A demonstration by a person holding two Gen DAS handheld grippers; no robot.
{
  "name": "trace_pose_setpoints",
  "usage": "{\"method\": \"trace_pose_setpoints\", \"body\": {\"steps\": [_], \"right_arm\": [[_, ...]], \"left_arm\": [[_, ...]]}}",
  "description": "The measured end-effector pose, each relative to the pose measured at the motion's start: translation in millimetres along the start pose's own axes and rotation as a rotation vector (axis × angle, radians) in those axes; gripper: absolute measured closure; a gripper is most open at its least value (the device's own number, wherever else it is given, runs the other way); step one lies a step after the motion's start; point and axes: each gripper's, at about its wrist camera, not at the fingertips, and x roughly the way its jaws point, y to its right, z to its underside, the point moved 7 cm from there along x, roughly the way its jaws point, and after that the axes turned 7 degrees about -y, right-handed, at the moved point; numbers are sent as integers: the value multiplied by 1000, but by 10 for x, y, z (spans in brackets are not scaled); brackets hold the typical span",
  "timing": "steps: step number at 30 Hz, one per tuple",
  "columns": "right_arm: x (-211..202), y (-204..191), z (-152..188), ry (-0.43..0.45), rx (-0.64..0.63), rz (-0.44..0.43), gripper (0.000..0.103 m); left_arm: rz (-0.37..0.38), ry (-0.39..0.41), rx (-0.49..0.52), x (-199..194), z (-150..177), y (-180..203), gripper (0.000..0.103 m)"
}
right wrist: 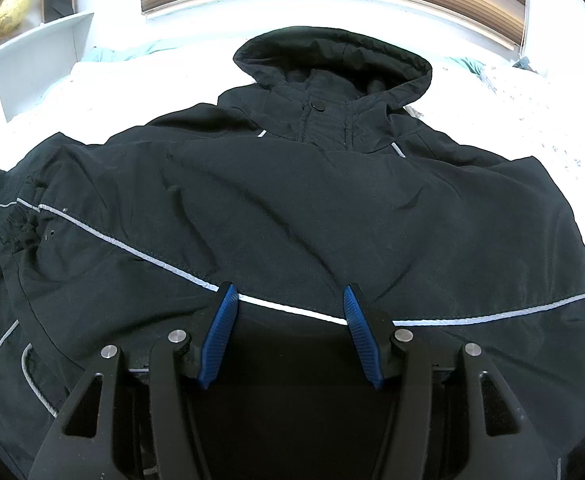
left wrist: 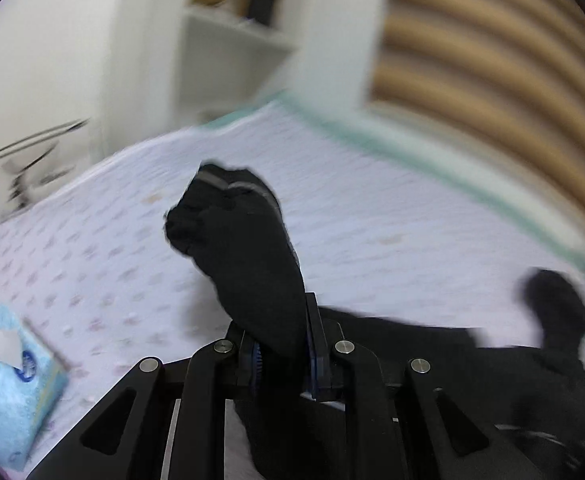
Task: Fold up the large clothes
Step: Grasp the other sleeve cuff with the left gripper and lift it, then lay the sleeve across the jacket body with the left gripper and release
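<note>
A large black hooded jacket [right wrist: 292,200] with thin reflective piping lies spread front-up on a white bed, hood [right wrist: 332,56] at the far end. My right gripper [right wrist: 290,300] is open and empty, hovering just above the jacket's lower front. My left gripper [left wrist: 280,340] is shut on a black sleeve [left wrist: 240,240] of the jacket and holds it lifted, the cuff sticking up beyond the fingers. More black fabric [left wrist: 532,380] trails to the right in the left wrist view, which is blurred.
The bed sheet [left wrist: 372,208] is white with faint dots and a teal edge. A blue tissue box [left wrist: 8,384] lies at the lower left. White shelves [left wrist: 232,40] and a striped wooden headboard [left wrist: 492,60] stand behind the bed.
</note>
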Motion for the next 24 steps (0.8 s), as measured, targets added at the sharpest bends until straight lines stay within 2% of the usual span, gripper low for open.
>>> {"method": "trace_pose_setpoints", "body": {"steps": [3, 6, 9, 15, 18, 21, 24], "right_arm": [[0, 0, 1, 0, 0, 0, 44], [0, 1, 2, 0, 1, -2, 44], [-1, 3, -6, 1, 4, -6, 44], [-2, 4, -17, 2, 7, -9, 43], [-1, 1, -22, 2, 10, -12, 43], [4, -1, -27, 3, 12, -16, 42], [3, 1, -25, 5, 13, -24, 41]], "left_arm": [[173, 19, 80, -361, 3, 561, 87], [299, -5, 154, -575, 99, 1124, 87], [393, -54, 208, -646, 263, 1576, 87], [532, -175, 349, -644, 814, 2465, 87], [554, -248, 421, -549, 1208, 2829, 87], [588, -354, 423, -285, 1559, 3004, 87], [584, -457, 417, 17, 1898, 3058, 84]]}}
